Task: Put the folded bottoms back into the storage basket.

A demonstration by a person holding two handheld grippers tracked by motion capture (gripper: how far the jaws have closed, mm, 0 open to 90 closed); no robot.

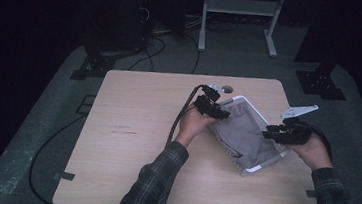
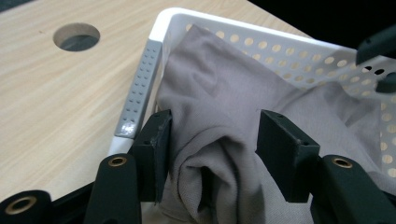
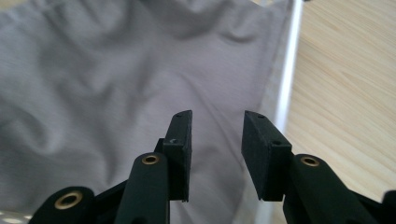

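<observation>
Two claws work at a white basket that sits on the right part of the desk, with a grey cloth lying inside it. The cloth fills most of the basket and rises in soft folds against the perforated walls, which keep it bundled in one place.

At the basket's near-left rim sits the left claw, its jaws apart. A raised fold of the cloth stands between them. The left pad touches the fabric while the right pad stands clear of it, so nothing is pinched; this looks like a loose straddle, either a release or the start of a new bite.

Over the opposite side of the basket hangs the right claw, just inside the white rim. Its jaws stand moderately apart with nothing in the gap, and the cloth lies smooth below them.

Placing one claw at each end of the cloth probably serves to spread it, or to lift it evenly.
</observation>
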